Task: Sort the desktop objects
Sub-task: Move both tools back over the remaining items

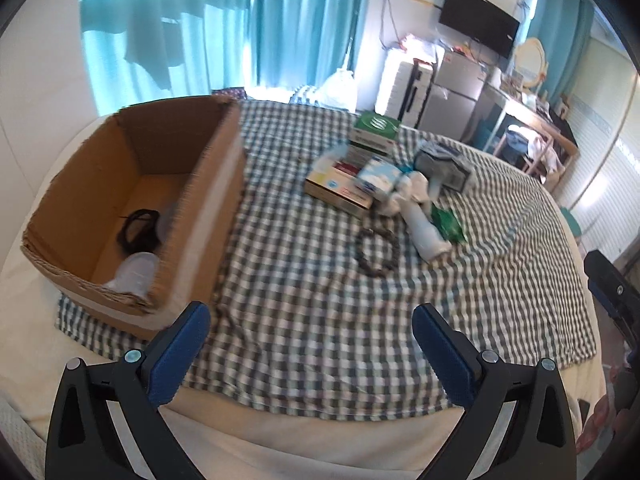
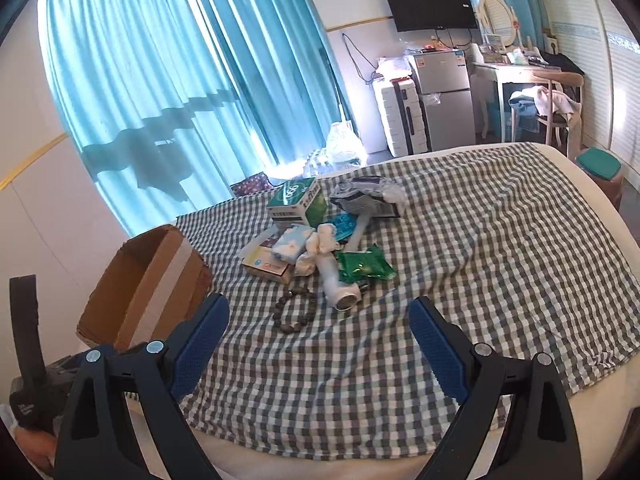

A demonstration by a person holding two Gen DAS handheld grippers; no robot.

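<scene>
Left gripper [image 1: 311, 322] spread, holding nothing; cardboard box [image 1: 208, 216] ahead to its left. Right gripper [image 2: 319, 316] spread, empty; bead bracelet [image 2: 294, 310] just ahead between its fingers.

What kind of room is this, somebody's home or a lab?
Most likely a lived-in bedroom, not a lab. The items lie on a green-and-white checked cloth spread over what looks like a bed, with long teal curtains, a black wall-mounted television and a small silver fridge behind.
</scene>
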